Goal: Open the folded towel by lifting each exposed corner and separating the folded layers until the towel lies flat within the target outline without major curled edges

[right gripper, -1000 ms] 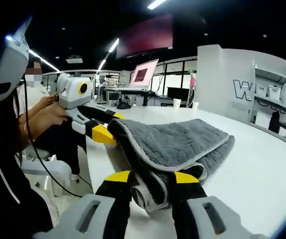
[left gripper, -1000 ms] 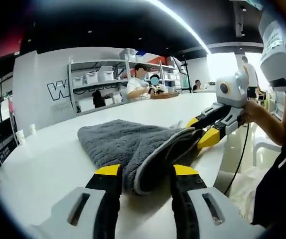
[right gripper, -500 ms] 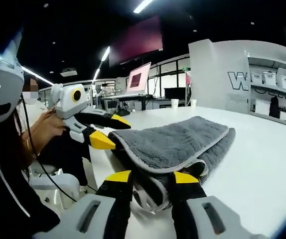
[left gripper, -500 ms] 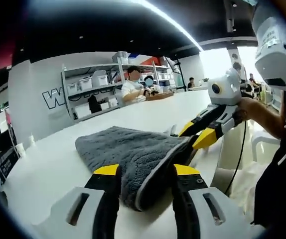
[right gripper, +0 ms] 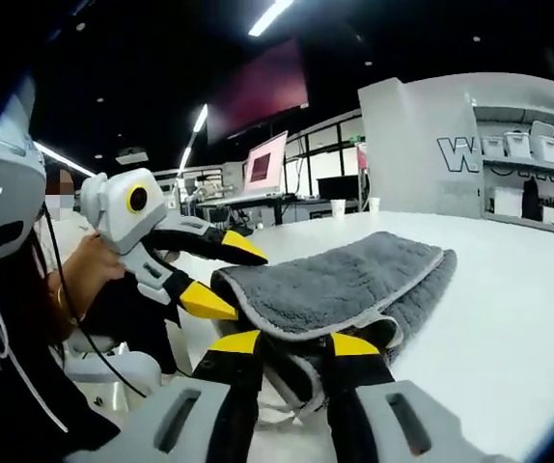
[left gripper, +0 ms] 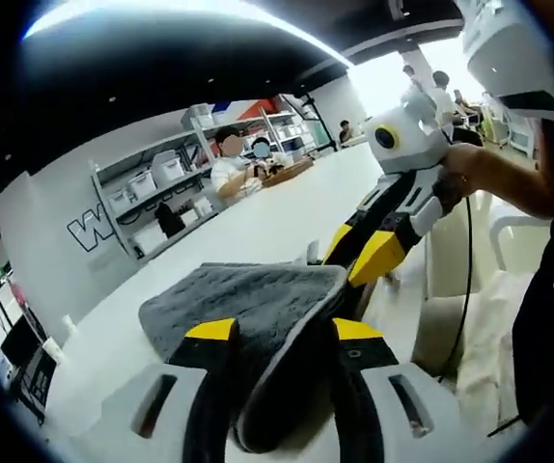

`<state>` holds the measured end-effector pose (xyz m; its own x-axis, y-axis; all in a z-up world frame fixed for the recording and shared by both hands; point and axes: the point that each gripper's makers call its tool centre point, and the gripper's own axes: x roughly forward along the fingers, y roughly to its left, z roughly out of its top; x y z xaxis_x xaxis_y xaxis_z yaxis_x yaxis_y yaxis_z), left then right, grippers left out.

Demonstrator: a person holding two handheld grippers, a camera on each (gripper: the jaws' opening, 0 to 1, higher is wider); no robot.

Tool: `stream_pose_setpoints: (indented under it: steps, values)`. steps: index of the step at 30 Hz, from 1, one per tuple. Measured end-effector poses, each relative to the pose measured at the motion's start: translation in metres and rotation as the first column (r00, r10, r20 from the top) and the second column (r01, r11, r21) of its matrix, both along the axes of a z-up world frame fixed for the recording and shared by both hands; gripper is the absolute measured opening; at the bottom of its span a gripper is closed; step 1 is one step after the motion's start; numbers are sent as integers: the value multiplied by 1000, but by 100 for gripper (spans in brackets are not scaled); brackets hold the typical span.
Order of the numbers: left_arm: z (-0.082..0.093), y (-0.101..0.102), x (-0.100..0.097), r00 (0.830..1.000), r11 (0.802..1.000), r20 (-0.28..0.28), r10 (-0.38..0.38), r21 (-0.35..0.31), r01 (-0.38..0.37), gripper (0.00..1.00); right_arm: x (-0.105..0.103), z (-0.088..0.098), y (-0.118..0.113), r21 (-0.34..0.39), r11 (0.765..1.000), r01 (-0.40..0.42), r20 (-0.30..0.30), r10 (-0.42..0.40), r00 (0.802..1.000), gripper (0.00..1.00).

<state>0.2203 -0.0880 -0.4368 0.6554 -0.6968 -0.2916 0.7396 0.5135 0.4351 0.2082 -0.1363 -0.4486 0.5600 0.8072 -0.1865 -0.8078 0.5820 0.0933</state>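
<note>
Now you had folded grey terry towel (left gripper: 248,304) on white table (right gripper: 509,318), left gripper (left gripper: 282,333) and right gripper (right gripper: 294,345) each pinching near corner, corner-lift step; next, peel top layer back.

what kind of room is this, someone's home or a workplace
Most likely a workplace, an open office or lab. A long white table holds the grey towel, storage shelves with bins line a wall, and a laptop sits on desks behind.
</note>
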Motion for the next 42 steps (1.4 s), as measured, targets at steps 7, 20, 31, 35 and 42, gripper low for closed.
stream_pose_setpoints:
  steps: [7,20,31,35,42]
  values:
    - [1,-16,-1,999,999,-11,-45,-25,45,31,-1,0,8,-4,999,-33,8,33,999,10]
    - [24,-29,-6,994,983,-27,-109,-149,104,29,0,9,8,4,999,-34,36,33,999,9]
    - [22,-23,7,999,994,-20,-45,-97,43,29,-2,8,19,-75,994,-81,99,89,991,11]
    - [18,-27,5,998,995,-30,-56,-84,53,29,0,2,19,-96,992,-79,87,87,992,12]
    - [15,-30,0,996,995,-42,-76,-74,73,30,0,-4,20,-146,986,-76,119,94,988,27]
